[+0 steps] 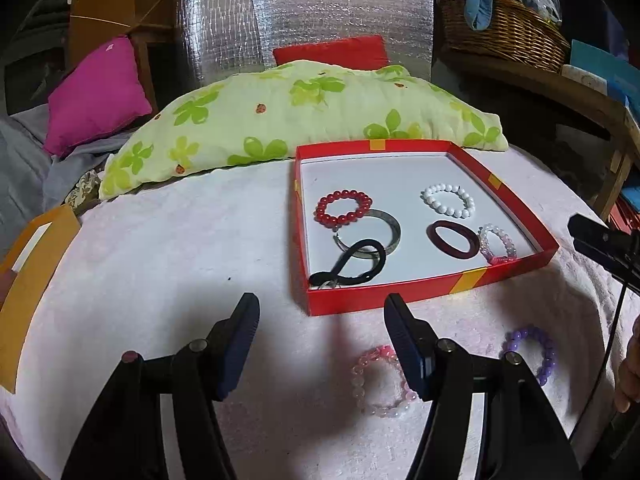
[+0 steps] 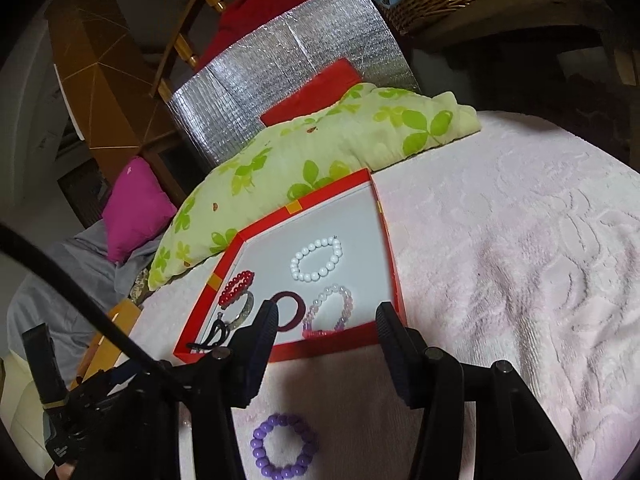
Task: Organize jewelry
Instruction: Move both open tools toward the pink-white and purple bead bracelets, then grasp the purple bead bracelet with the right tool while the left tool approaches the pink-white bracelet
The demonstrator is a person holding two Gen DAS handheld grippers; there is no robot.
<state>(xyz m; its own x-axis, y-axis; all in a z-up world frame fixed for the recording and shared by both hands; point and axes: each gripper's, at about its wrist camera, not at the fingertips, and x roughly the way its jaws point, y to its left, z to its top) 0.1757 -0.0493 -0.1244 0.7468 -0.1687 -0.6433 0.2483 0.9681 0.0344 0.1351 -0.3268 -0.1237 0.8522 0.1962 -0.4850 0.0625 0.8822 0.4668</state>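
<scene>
A shallow red box (image 1: pixel 400 300) (image 2: pixel 320 346) with a white floor lies on the pink bedspread. It holds a red bead bracelet (image 1: pixel 344 209), a white bead bracelet (image 1: pixel 449 200) (image 2: pixel 317 259), a metal bangle (image 1: pixel 394 232), a dark red ring (image 1: pixel 452 239) (image 2: pixel 294 310), a black hair tie (image 1: pixel 352 268) and a pale pink-lilac bracelet (image 1: pixel 496 242) (image 2: pixel 330 306). A pink bead bracelet (image 1: pixel 378 380) and a purple bead bracelet (image 1: pixel 532 354) (image 2: pixel 283 446) lie on the spread in front of the box. My left gripper (image 1: pixel 322 312) is open and empty above the spread. My right gripper (image 2: pixel 328 316) is open and empty above the purple bracelet.
A green leaf-print pillow (image 1: pixel 304 116) lies behind the box, with a magenta cushion (image 1: pixel 96 94) to its left. An orange cardboard piece (image 1: pixel 36 272) lies at the left edge. A wicker basket (image 1: pixel 504 28) stands on a wooden shelf at the right.
</scene>
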